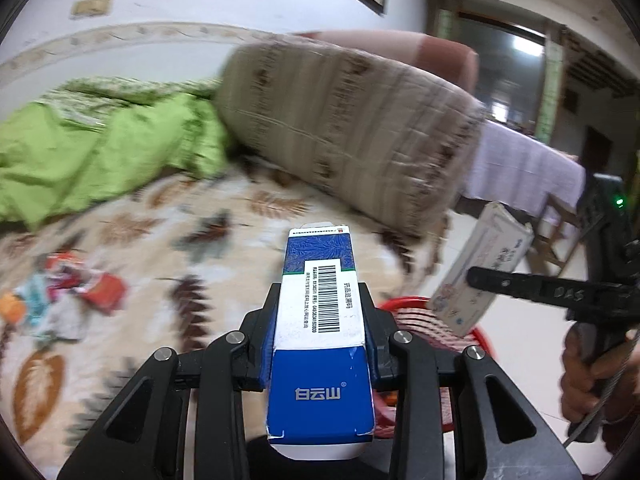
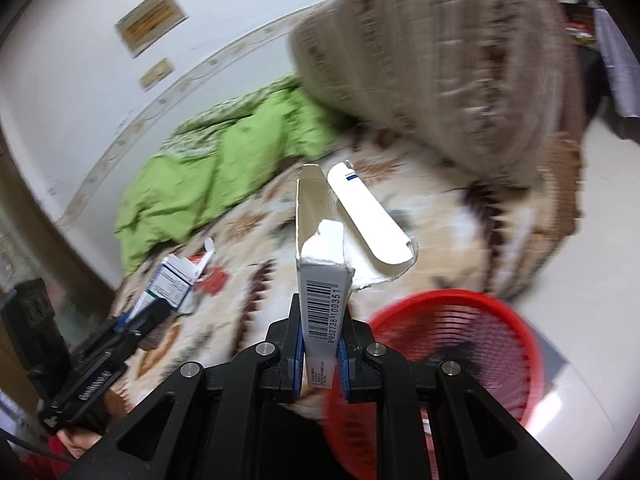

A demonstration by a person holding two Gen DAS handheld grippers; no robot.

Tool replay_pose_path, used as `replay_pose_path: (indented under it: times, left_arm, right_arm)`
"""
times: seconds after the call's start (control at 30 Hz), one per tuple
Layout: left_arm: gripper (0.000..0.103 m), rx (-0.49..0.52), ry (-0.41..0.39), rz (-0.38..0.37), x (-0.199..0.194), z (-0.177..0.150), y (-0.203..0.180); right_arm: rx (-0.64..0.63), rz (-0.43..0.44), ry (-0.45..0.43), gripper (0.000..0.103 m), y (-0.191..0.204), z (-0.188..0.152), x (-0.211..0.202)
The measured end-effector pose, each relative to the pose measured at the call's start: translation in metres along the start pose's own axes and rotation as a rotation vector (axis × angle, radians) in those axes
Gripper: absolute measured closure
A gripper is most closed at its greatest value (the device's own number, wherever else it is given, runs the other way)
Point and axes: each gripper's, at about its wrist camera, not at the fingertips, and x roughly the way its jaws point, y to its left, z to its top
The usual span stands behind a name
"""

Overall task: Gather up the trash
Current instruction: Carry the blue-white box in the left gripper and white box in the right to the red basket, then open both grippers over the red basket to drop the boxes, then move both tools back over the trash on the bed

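My left gripper (image 1: 320,304) is shut on a blue and white medicine box (image 1: 320,320) with a barcode, held above the bed near the red basket (image 1: 408,312). My right gripper (image 2: 320,320) is shut on an opened white carton (image 2: 324,264) with a barcode and a torn flap, beside the red mesh basket (image 2: 452,344) standing on the floor. In the left wrist view the right gripper (image 1: 480,280) shows at the right holding its white carton (image 1: 480,268) over the basket. In the right wrist view the left gripper (image 2: 132,320) shows at the left with its box (image 2: 168,284). Loose wrappers (image 1: 80,288) lie on the leaf-patterned bedspread (image 1: 180,216).
A green quilt (image 1: 100,152) is bunched at the back of the bed. A large rolled brown-patterned blanket (image 1: 344,128) lies across the bed's end. A table with a pale cloth (image 1: 520,168) and a wooden chair stand beyond on the tiled floor (image 2: 580,208).
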Motion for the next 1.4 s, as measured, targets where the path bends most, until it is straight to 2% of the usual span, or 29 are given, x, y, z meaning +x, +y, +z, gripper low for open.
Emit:
replay_pose_path:
  times: [0.13,0.2,0.23,0.27,0.3,0.33,0.5,0.7,0.8,1.07,1.23,1.27,1.4]
  left_arm:
    - [0.070,0.004,0.069,-0.112,0.028,0.001,-0.032]
    - [0.057,0.016,0.106,-0.138,0.040,-0.002,-0.046]
    - [0.045,0.020,0.122,-0.145,0.045,-0.003,-0.050]
    - [0.043,0.020,0.131,-0.147,0.047,-0.005,-0.052]
    - [0.043,0.019,0.129,-0.146,0.046,-0.006,-0.052]
    - [0.043,0.019,0.123,-0.144,0.044,-0.007,-0.052]
    - [0.041,-0.025,0.104,-0.091,0.032,-0.007,-0.026]
    - [0.041,-0.076,0.088,0.040,0.008,-0.014,0.022]
    - [0.040,-0.123,0.075,0.118,-0.010,-0.021,0.055]
    - [0.040,-0.243,0.055,0.340,-0.054,-0.045,0.150]
    - [0.031,-0.328,0.057,0.479,-0.066,-0.050,0.222]
    - [0.027,-0.343,0.063,0.487,-0.065,-0.050,0.233]
    - [0.025,-0.429,0.102,0.490,-0.046,-0.050,0.277]
  right_arm:
    - [0.032,-0.062,0.017,0.089,-0.024,-0.002,-0.005]
    - [0.054,-0.094,0.046,0.089,-0.037,-0.005,-0.002]
    - [0.069,-0.117,0.068,0.083,-0.045,-0.008,0.001]
    - [0.086,-0.144,0.085,0.076,-0.051,-0.009,0.004]
    - [0.104,-0.166,0.093,0.062,-0.057,-0.011,0.005]
    - [0.122,-0.184,0.090,0.058,-0.063,-0.012,0.004]
    - [0.101,-0.179,0.041,0.058,-0.060,-0.007,-0.002]
    - [0.030,-0.033,0.053,0.058,-0.011,0.001,0.025]
    - [-0.022,0.049,0.095,0.058,0.026,0.001,0.052]
    - [-0.133,0.177,0.177,0.055,0.119,-0.009,0.127]
    - [-0.178,0.241,0.251,0.055,0.164,-0.025,0.170]
    - [-0.184,0.254,0.257,0.055,0.169,-0.026,0.173]
    - [-0.219,0.265,0.252,0.053,0.179,-0.025,0.180]
